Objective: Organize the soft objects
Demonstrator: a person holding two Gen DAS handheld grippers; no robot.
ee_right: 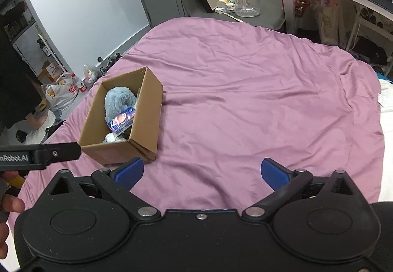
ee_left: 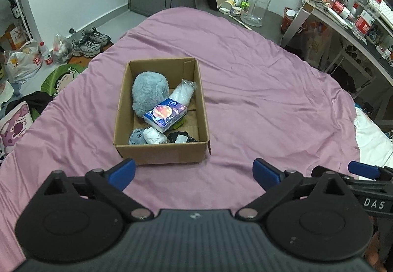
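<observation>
Left gripper [ee_left: 194, 173]: its jaws stand wide apart, with only the pink bed cover between the blue fingertips [ee_left: 122, 172]; it holds nothing and hangs above the near part of the bed, apart from the box.
Right gripper [ee_right: 202, 173]: also spread wide and empty; its blue fingertips [ee_right: 273, 172] are over bare cover, to the right of the box and not touching it.
Cardboard box [ee_left: 162, 154]: open on top, it sits on the left half of the bed, just beyond the left gripper.
Grey plush toy [ee_left: 149, 97]: it lies inside the box, in the far left part, against the left wall.
Tissue pack [ee_left: 165, 117]: blue and purple with a planet picture, it rests tilted in the middle of the box and leans on the plush toy.
Clear plastic bag [ee_left: 183, 93]: inside the box at the far right, beside the plush toy.
Small grey item [ee_left: 137, 137]: in the near left corner of the box, touching a white crumpled piece [ee_left: 154, 136].
Black item [ee_left: 180, 138]: in the near right part of the box; perhaps a lace or mesh fabric, the view is too small to be sure.
Bed cover [ee_left: 258, 99]: pink and wrinkled, it fills most of both views.
Floor on the left: sneakers [ee_left: 91, 42] and a plastic bag [ee_left: 23, 63].
Far right: a cluttered desk [ee_left: 343, 23].
</observation>
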